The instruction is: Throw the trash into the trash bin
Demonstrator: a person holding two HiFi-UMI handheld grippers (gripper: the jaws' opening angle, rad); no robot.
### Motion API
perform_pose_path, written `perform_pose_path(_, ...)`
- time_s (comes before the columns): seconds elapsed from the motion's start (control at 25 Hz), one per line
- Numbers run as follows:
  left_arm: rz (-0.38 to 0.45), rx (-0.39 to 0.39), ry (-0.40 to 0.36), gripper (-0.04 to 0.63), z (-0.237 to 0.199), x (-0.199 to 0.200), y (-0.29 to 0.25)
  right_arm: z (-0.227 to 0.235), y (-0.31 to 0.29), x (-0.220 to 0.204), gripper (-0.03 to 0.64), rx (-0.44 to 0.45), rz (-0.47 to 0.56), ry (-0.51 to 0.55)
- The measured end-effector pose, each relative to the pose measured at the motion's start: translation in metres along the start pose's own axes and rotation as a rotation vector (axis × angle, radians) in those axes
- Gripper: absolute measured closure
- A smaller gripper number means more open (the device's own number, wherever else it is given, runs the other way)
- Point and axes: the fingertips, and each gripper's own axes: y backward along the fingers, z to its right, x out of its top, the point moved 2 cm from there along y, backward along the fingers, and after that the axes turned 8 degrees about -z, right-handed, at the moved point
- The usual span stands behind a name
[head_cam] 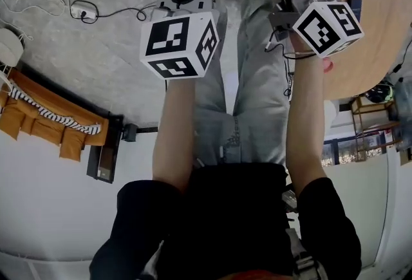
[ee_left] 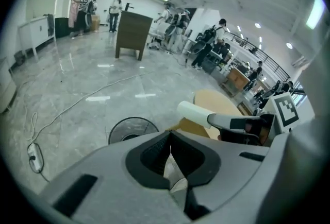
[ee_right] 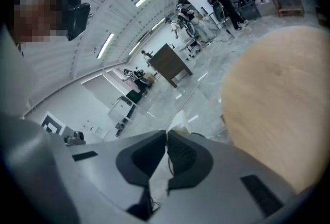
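Both forearms reach forward side by side. The left gripper (ee_left: 170, 136) tilts downward, its jaws clenched together. The right gripper (ee_right: 166, 133) grasps a white rolled paper scrap (ee_left: 195, 113) beside the round wooden bench (ee_right: 278, 99). A black round mesh trash bin (ee_left: 133, 130) stands on the glossy grey floor (ee_left: 103, 79) of an open hall.

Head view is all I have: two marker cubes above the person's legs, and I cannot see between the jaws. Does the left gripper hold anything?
Observer: Yes. In its own view the left gripper is shut on a pale crumpled scrap.
Operator: And the right one?
Observer: The right gripper has its jaws together too; the left gripper view shows a white piece sticking out past its tips.
Operator: Is a bin near?
Observer: A round black mesh thing, probably the bin, stands on the floor just beyond the left jaws.
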Motion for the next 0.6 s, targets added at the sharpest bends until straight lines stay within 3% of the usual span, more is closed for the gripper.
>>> perform_pose_path(0.28, 0.024, 0.060, 0.125, 0.586, -0.094, -0.020, 0.016, -0.018, -0.094, -0.059, 0.598, -0.089, -0.200, -0.047)
perform_pose_path(0.6, 0.024, 0.083, 0.220, 0.586, -0.142, -0.043, 0.028, -0.005, -0.147, -0.098, 0.597, -0.253, -0.323, -0.073)
